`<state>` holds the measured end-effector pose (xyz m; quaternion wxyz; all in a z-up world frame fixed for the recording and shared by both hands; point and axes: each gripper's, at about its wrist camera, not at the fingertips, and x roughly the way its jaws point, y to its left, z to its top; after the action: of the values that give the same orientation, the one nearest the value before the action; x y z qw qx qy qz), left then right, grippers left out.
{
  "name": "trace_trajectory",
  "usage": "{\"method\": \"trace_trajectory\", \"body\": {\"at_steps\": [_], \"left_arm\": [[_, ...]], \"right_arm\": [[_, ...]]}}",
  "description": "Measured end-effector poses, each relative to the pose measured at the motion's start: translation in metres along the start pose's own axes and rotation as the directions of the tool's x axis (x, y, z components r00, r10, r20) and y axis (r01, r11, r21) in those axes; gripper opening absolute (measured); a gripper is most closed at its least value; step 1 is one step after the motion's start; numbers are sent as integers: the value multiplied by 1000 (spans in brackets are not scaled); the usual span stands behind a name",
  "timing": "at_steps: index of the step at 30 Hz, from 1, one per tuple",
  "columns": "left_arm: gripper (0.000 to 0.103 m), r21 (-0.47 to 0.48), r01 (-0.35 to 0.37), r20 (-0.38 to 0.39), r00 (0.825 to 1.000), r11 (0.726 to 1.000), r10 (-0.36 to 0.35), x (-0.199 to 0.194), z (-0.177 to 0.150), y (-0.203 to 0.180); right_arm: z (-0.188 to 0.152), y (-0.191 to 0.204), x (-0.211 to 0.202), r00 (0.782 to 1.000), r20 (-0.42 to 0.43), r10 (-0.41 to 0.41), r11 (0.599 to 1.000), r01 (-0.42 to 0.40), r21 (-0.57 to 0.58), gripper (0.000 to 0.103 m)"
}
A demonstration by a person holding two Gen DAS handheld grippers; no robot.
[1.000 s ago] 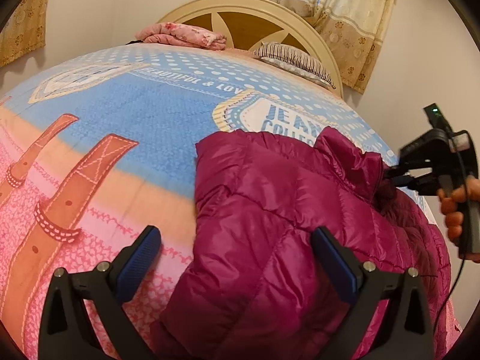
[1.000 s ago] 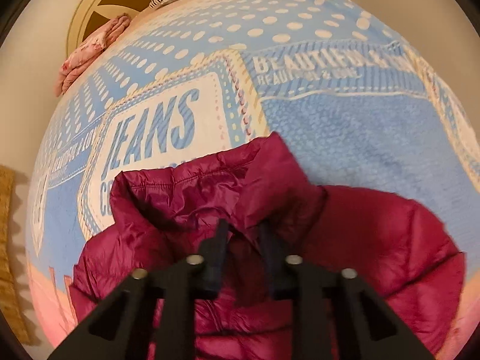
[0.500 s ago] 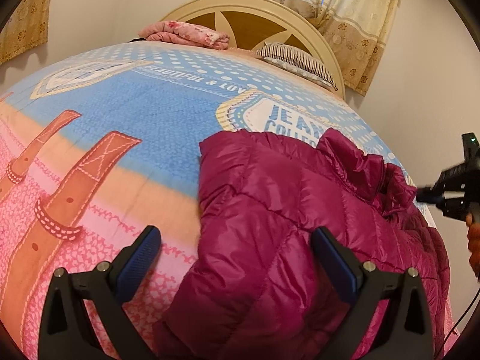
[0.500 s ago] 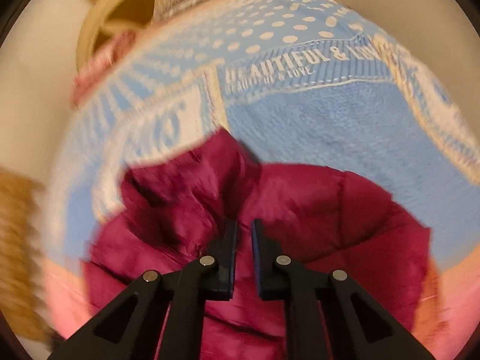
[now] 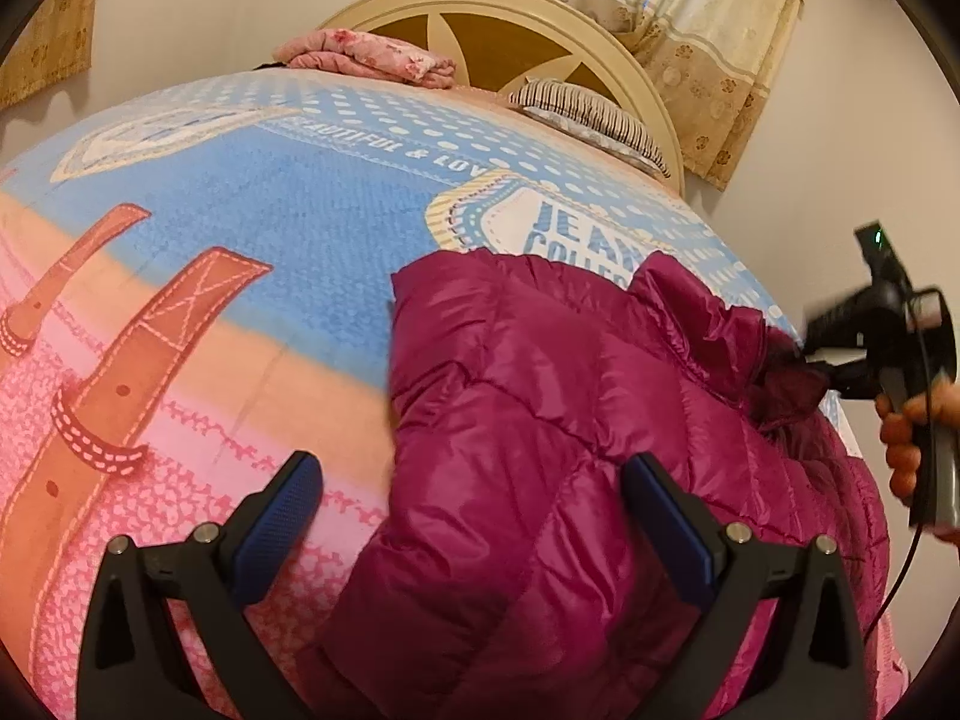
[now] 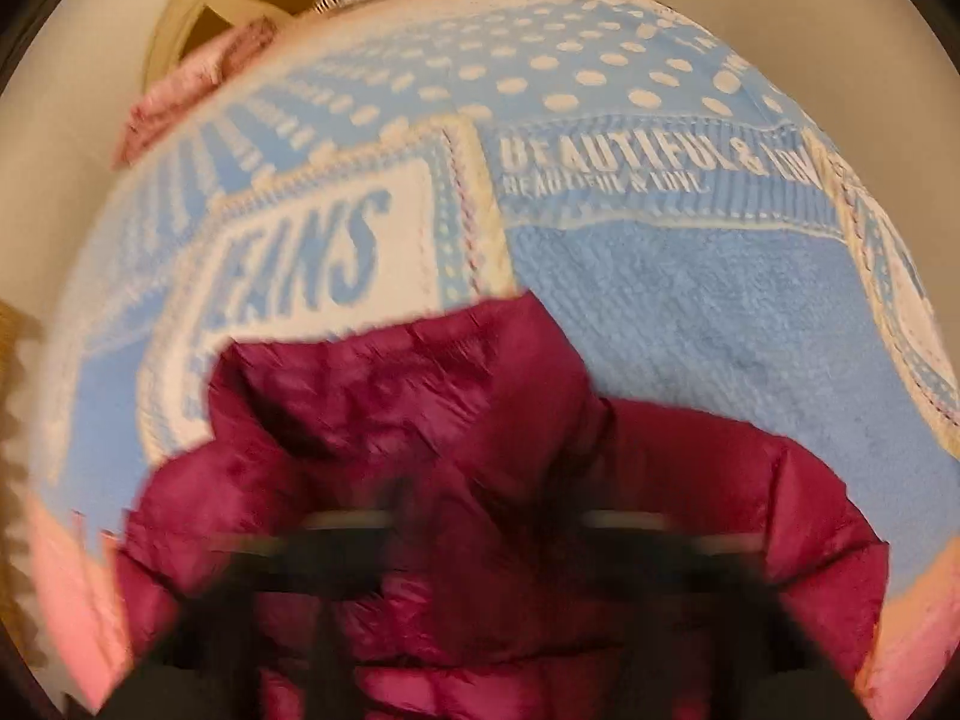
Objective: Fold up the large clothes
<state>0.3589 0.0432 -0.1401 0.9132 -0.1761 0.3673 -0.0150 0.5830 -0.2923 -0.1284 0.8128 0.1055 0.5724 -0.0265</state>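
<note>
A magenta quilted down jacket (image 5: 540, 450) is laid on the right-hand part of a bed, over a printed bedspread (image 5: 270, 228); its long axis is seen to run from the foot of the bed toward the headboard (image 5: 510, 18), with the collar (image 5: 708, 324) at the far end, pointing toward the striped pillow (image 5: 594, 120). The shell is shown as a glossy, slippery fabric stitched into puffy horizontal channels, rumpled and folded over on itself along its left edge; the collar is bunched into a soft ridge. The bedspread is seen as a fleecy, textured cloth — blue with white dots and a "JEANS" label patch at the far end, pink and orange with brown strap motifs nearer. The left gripper (image 5: 474, 516) is held low over the jacket's near part with its blue-padded fingers (image 5: 282, 510) spread wide and nothing between them; one pad stands over the bedspread, the other over the jacket. The right gripper (image 5: 822, 360) is seen at the collar end, its tip against the dark bunched fabric there, gripped by a hand (image 5: 912, 438); in its own view the fingers are smeared by motion blur — whether they are parted or pinched on cloth cannot be told. A folded pink floral cloth (image 5: 366, 57) is seen against the arched cream headboard, and patterned curtains (image 5: 690, 18) hang behind.
</note>
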Motion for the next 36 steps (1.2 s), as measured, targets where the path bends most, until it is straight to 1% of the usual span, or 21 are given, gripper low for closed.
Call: {"method": "trace_trajectory", "body": {"at_steps": [1, 4, 6, 10, 13, 16, 19, 21, 22, 23, 24, 25, 27, 28, 29, 31, 32, 34, 35, 36], "left_arm": [[103, -5, 3, -2, 1000, 1000, -3, 0, 0, 1], [103, -11, 5, -4, 1000, 1000, -5, 0, 0, 2], [103, -9, 3, -3, 1000, 1000, -3, 0, 0, 1], [103, -11, 0, 5, 1000, 1000, 0, -1, -1, 3], [103, -15, 1, 9, 1000, 1000, -1, -2, 0, 5], [103, -14, 2, 13, 1000, 1000, -2, -3, 0, 5], [103, -12, 7, 18, 1000, 1000, -6, -4, -1, 4], [103, -5, 2, 24, 1000, 1000, -2, -7, -2, 2], [103, 9, 0, 28, 1000, 1000, 0, -9, -2, -1], [103, 25, -1, 27, 1000, 1000, 0, -10, -2, -4], [103, 51, 2, 17, 1000, 999, -3, -12, -1, -8], [102, 100, 11, 8, 1000, 995, -12, -17, 1, -17], [102, 159, 14, 38, 999, 987, -20, -29, 7, -29], [102, 184, 12, 61, 998, 983, -24, -35, 14, -37], [102, 206, 31, 63, 997, 978, -45, -38, 25, -49], [103, 218, 84, 30, 995, 972, -93, -34, 46, -65], [103, 221, 95, 16, 995, 971, -101, -28, 55, -73], [103, 243, 111, -38, 994, 964, -105, -9, 69, -90], [103, 251, 116, -68, 992, 961, -102, 8, 75, -99], [98, 254, 116, -91, 991, 960, -96, 21, 76, -103]], "right_arm": [[-3, -4, -3, 1000, 4, 9, 1000, -9, 11, 8], [-10, -16, -23, 999, 46, -6, 1000, 7, -27, 7], [-19, -26, -41, 998, 58, 15, 999, -13, -36, 7], [-50, -50, -65, 997, 62, 45, 999, -43, -26, 7], [-73, -65, -62, 996, 71, 54, 999, -53, -8, 7], [-91, -76, -51, 994, 90, 56, 998, -59, 26, 8], [-106, -89, -34, 988, 139, 68, 993, -81, 89, 8], [-116, -97, -19, 977, 192, 96, 986, -120, 117, 8], [-120, -98, -17, 965, 240, 102, 986, -130, 102, 8], [-124, -96, -17, 957, 272, 96, 990, -121, 77, 8], [-128, -93, -17, 951, 296, 85, 993, -105, 52, 8], [-132, -89, -18, 944, 322, 67, 996, -82, 33, 8], [-133, -88, -18, 939, 338, 62, 997, -75, 27, 8], [-133, -90, -18, 937, 341, 69, 996, -84, 30, 8], [-133, -93, -18, 934, 346, 88, 993, -107, 38, 8], [-133, -99, -17, 928, 352, 121, 987, -149, 52, 8], [-134, -101, -16, 926, 353, 133, 985, -163, 57, 8], [-136, -104, -15, 923, 356, 147, 982, -180, 62, 8], [-136, -105, -15, 921, 359, 153, 980, -187, 63, 8], [-136, -106, -15, 920, 360, 156, 979, -192, 64, 8]]}}
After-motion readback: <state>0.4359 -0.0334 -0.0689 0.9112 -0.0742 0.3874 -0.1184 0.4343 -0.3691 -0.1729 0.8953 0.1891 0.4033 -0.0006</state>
